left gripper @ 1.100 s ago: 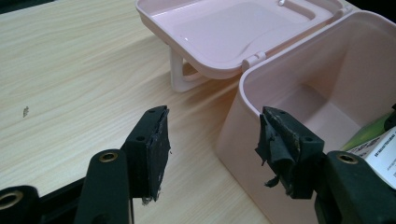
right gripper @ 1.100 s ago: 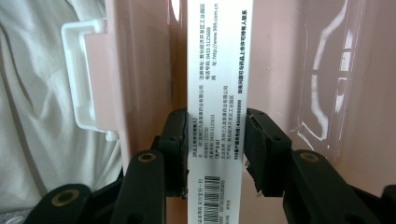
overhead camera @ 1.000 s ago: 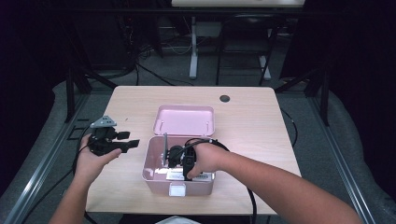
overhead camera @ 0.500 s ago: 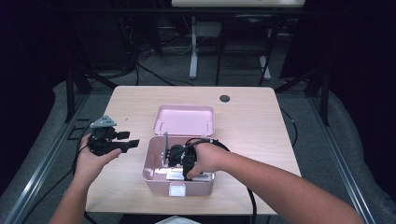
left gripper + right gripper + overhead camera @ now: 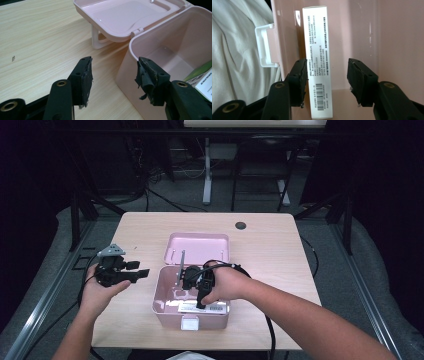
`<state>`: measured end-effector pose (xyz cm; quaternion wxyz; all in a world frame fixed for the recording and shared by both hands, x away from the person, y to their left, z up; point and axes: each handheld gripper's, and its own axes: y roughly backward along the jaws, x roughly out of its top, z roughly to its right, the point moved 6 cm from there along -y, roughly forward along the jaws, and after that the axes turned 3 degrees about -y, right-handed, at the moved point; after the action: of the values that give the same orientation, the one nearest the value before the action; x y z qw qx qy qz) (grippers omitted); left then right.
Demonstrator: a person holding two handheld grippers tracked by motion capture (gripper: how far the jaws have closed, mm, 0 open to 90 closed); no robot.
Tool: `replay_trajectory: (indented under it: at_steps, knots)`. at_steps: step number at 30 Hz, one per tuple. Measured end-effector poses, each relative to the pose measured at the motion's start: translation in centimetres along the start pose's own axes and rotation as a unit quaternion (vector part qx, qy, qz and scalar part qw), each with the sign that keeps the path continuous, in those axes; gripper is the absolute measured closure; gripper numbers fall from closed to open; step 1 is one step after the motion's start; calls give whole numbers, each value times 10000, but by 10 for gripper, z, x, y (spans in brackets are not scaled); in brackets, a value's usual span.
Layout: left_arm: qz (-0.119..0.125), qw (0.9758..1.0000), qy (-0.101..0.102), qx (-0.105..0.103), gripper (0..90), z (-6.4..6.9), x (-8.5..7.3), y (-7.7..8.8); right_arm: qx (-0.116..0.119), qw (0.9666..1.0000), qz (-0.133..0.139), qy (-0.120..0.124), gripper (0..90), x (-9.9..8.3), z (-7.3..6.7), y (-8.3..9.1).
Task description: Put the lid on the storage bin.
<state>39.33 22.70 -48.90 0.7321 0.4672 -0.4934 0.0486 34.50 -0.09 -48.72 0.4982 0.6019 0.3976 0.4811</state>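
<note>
Reaching into the open pink box [image 5: 162, 306] with my right gripper [image 5: 199, 292], I have its jaws spread, the white carton [image 5: 318, 62] lying on the box floor beside the front wall, one jaw just at its edge and nothing pinched; I judge the carton is either just set down or about to be lifted, I cannot tell which; the lid [image 5: 197, 248] lies folded back; my left gripper [image 5: 131, 271] hovers beside the box, jaws spread and empty; closing the lid looks undone.

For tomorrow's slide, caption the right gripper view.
Open right gripper inside the pink plastic box, straddling a white printed carton.
</note>
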Motion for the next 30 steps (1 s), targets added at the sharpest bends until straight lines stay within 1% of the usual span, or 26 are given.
replay_trajectory:
  at_steps: [6, 8, 11, 13, 14, 15, 17, 19, 25, 30]
  knots:
    - [4, 10000, -2, -14, 464, 1, 0, -1, -124, 9999, 66, -94, 493, -3, 5, 6]
    - [2, 10000, -4, 24, 464, 1, 0, -1, -115, 9999, 91, -76, 497, -3, 6, 8]
    - [-13, 10000, -33, 7, 464, 2, 0, -1, -141, 9998, 138, -48, 501, -3, 7, 11]
    - [-34, 10000, -71, 34, 464, 3, 0, -2, -142, 9997, 184, -60, 501, -3, 7, 14]
    - [6, 9999, -92, 117, 464, 3, 0, -3, -139, 9996, 216, -70, 501, -4, 7, 15]
    - [-49, 9999, -120, 18, 464, 4, 0, -2, -146, 9995, 272, -82, 499, -4, 8, 16]
    - [-46, 9999, -137, -14, 464, 5, 0, -3, -171, 9991, 361, -140, 495, -5, 9, 19]
    - [-28, 9999, -139, 36, 464, 6, 1, -4, -225, 9983, 464, -254, 490, -7, 12, 22]
    - [-79, 9998, -184, -24, 464, 9, 2, -5, -242, 9965, 685, -415, 462, -14, 17, 30]
    - [9, 9997, -130, -215, 464, 12, 4, -7, -352, 9947, 779, -578, 462, -21, 23, 31]
